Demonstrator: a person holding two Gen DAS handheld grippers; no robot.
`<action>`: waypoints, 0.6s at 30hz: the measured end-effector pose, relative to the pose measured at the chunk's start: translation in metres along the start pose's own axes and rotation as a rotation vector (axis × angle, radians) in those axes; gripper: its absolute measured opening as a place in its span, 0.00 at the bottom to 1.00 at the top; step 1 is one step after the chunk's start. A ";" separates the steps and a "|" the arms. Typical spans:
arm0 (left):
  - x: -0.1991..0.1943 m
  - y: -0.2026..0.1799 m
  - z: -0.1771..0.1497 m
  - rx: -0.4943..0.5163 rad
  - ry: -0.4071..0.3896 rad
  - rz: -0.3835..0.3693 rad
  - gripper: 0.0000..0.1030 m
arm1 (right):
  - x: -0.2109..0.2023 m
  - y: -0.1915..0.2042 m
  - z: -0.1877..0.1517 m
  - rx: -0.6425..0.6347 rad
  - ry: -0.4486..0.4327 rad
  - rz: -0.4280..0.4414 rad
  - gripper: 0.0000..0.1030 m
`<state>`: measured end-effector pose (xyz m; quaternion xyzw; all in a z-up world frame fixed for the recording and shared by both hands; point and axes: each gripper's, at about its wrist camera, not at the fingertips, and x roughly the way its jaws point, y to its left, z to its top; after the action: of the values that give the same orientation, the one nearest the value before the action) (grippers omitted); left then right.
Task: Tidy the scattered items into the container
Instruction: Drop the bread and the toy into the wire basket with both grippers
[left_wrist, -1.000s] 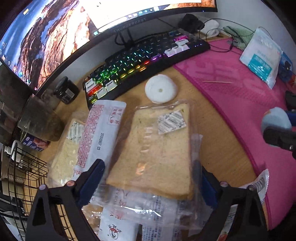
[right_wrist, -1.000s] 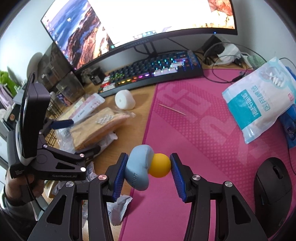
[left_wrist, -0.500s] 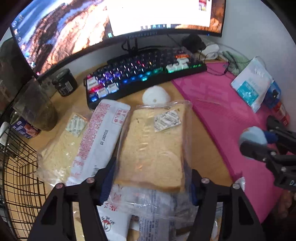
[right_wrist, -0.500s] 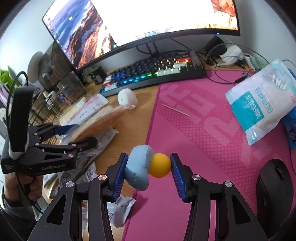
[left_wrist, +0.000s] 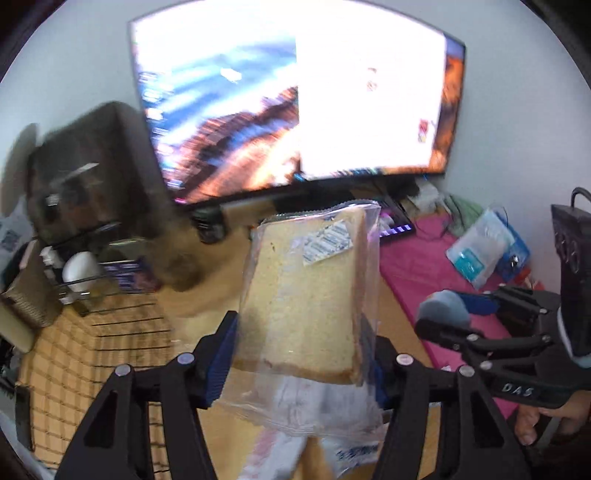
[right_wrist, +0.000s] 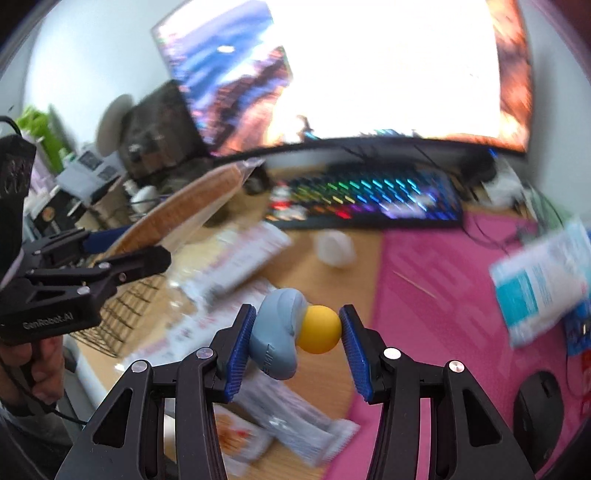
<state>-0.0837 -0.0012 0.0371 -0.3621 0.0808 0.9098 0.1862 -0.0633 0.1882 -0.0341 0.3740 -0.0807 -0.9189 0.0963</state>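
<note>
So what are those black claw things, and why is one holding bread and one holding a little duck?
They are grabber tools, one in each of a person's hands, each with a camera looking along its fingers. The left gripper is closing on a bag of sliced bread, lifted off the desk above the wire basket. The right gripper is shut on a blue toy with a yellow ball. Below lie snack packets, a keyboard, a pink mat and a mouse.

Each camera sits close behind its own tool, looking forward and down over the surface (left_wrist: 210, 291); both views share the monitor (left_wrist: 295, 110) and each other's tool.
</note>
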 end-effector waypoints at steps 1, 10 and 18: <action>-0.008 0.011 -0.002 -0.011 -0.011 0.015 0.65 | 0.001 0.016 0.006 -0.027 -0.008 0.015 0.47; -0.067 0.145 -0.054 -0.187 -0.005 0.227 0.63 | 0.038 0.174 0.037 -0.257 -0.010 0.193 0.47; -0.054 0.217 -0.105 -0.305 0.089 0.262 0.60 | 0.099 0.276 0.027 -0.387 0.078 0.270 0.47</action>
<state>-0.0672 -0.2451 0.0009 -0.4123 -0.0036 0.9110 0.0056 -0.1197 -0.1008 -0.0202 0.3698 0.0514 -0.8808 0.2913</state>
